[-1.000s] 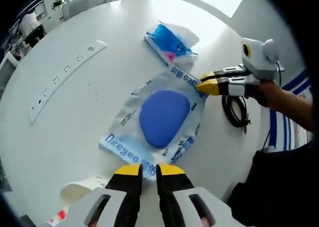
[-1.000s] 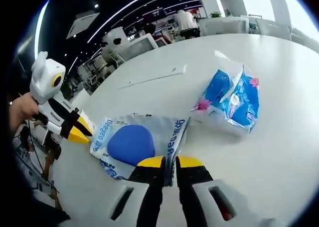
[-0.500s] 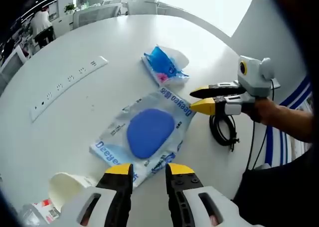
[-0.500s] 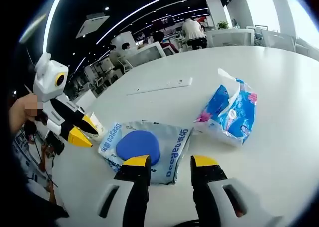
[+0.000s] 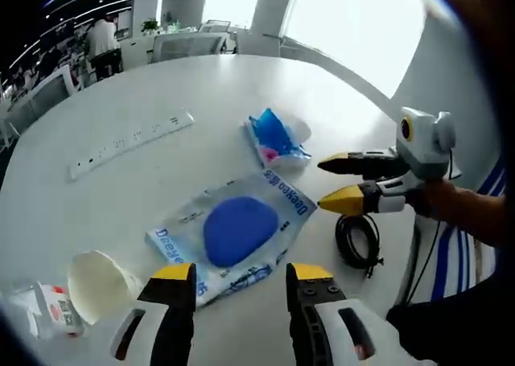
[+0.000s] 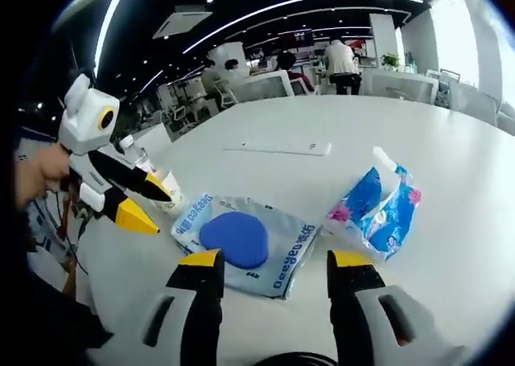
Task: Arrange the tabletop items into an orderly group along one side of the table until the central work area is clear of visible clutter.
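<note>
Both grippers hover above the table, jaws spread wide, holding nothing. Left gripper (image 5: 233, 281) sits just short of the near edge of the wet-wipes pack (image 5: 233, 231), flat on the white table (image 5: 121, 181); right gripper (image 6: 273, 271) is just short of the same pack (image 6: 241, 244) from the opposite side.

Near to far from the left gripper:
- paper cup (image 5: 96, 284) tipped on its side, just left of the jaws, with a small bottle (image 5: 48, 318) beyond it at the far left
- coiled black cable (image 5: 358, 241) to the right, close under the right gripper's jaws
- blue tissue pack (image 5: 275, 139) past the wipes, near them but not touching
- power strip (image 5: 133, 143) farther out, well apart from the rest

From the right gripper, the tissue pack (image 6: 378, 209) lies ahead and right, the cup (image 6: 169, 193) ahead and left by the other gripper.

Judgement: items are spread around the centre, so grouping has barely started.

Risks:
- 1 jaw sliding under the thin film pack could crease or tear it, or just skid it
- pushing the pack could knock the tipped cup, and it may roll off
- cable could snag the right jaws
- 2 grippers closing on 1 pack may collide
</note>
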`<state>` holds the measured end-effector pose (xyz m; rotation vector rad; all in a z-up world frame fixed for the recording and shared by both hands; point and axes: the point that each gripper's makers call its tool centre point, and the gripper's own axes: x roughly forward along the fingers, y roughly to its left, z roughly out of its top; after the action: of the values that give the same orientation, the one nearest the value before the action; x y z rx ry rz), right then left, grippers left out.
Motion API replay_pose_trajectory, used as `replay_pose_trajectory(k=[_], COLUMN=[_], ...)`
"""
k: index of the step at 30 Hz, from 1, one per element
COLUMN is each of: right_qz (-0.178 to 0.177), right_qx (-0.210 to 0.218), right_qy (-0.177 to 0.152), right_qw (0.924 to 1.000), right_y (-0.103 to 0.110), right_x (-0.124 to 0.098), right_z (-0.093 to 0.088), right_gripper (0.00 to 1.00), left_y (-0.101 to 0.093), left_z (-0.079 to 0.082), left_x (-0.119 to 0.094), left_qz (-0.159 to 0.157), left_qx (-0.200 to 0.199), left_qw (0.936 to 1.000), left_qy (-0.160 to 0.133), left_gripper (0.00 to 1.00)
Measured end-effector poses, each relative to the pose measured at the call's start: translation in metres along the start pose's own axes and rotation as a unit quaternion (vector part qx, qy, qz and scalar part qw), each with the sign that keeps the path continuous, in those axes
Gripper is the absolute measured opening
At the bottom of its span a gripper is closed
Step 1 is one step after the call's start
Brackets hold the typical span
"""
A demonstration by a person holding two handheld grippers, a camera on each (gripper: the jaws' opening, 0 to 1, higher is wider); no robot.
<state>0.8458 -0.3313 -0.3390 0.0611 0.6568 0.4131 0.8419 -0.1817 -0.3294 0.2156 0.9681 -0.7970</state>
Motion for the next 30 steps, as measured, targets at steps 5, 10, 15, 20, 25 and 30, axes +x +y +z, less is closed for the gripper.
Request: replay_pose_trajectory(k=[5,10,15,20,25,30], right_qz=[0.000,-0.003,-0.010,-0.013,-0.010,-0.008], right_qx=[-0.021,-0.044,-0.059,-0.088,-0.122,-0.135], right_qy=[0.006,0.012,0.017,0.024,0.037,0.043], right_qw=[0.9998,0.9990,0.9981,0.9958,0.9918,0.9899], right_y=[-0.008,-0.021,-0.037,-0.050,-0.068,-0.081], right_x=[-0.005,-0.010,-0.016,-0.022,-0.024,-0.025], right_z=[0.004,0.009,0.015,0.022,0.026,0.029], right_gripper=[0.53,0.55,0.57,0.59,0.59,0.60], left_y=[-0.008,-0.019,-0.027,-0.034,-0.045,-0.055], left_z=[0.006,0.013,0.015,0.025,0.037,0.046], left_x=[-0.001,0.002,0.006,0.009,0.011,0.018], left_qz=[0.004,0.005,0.005,0.005,0.008,0.009], left_qx=[-0.012,-0.028,-0.032,-0.050,-0.049,-0.069], left_qw=[0.9996,0.9984,0.9979,0.9961,0.9947,0.9916], left_qy=[-0.024,-0.049,-0.056,-0.073,-0.090,-0.109], left_gripper=[0.47,0.53,0.57,0.61,0.61,0.62])
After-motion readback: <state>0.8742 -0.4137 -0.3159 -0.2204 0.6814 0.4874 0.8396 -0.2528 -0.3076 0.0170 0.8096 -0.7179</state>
